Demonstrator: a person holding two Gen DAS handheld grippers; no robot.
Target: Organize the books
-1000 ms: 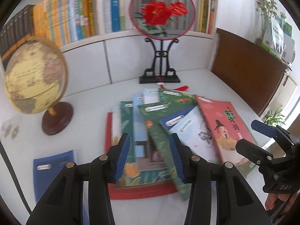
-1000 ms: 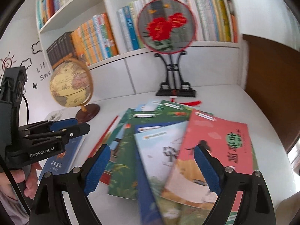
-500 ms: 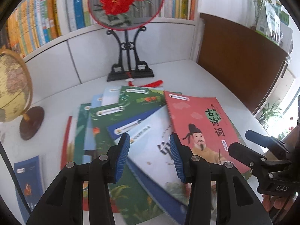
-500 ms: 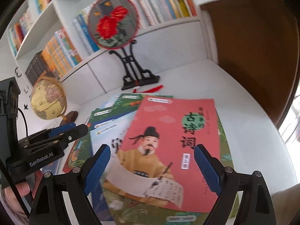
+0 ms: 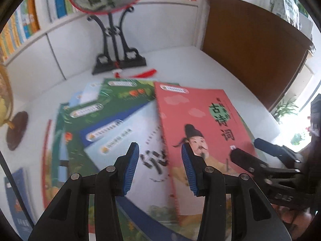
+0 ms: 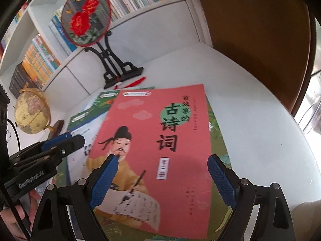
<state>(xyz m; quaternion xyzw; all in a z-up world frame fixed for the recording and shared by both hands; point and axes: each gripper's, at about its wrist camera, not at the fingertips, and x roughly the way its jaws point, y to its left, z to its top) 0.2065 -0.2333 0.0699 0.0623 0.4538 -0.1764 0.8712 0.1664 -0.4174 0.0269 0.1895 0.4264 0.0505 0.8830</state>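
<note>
Books (image 5: 124,120) lie fanned in a messy pile at frame center on white table (image 6: 250,104), red book (image 6: 160,132) on top. Left gripper (image 5: 159,168) hovers over pile, jaws narrow, nothing btwn them. Right gripper (image 6: 160,178) hovers over red book, jaws wide, empty. Globe (image 6: 32,110) mid left, fan ornament (image 6: 86,17) upper left.

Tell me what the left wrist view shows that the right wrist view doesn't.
Only the left wrist view shows the dark blue book lying apart at the table's left edge, the potted green plants by the window, and the red edge under the fanned pile.

Only the right wrist view shows the whole yellow globe and the black book spines on the shelf.

Both show the red poetry book topping the pile, the round embroidered peony fan on its black stand, and both grippers, left and right, open above the books.
</note>
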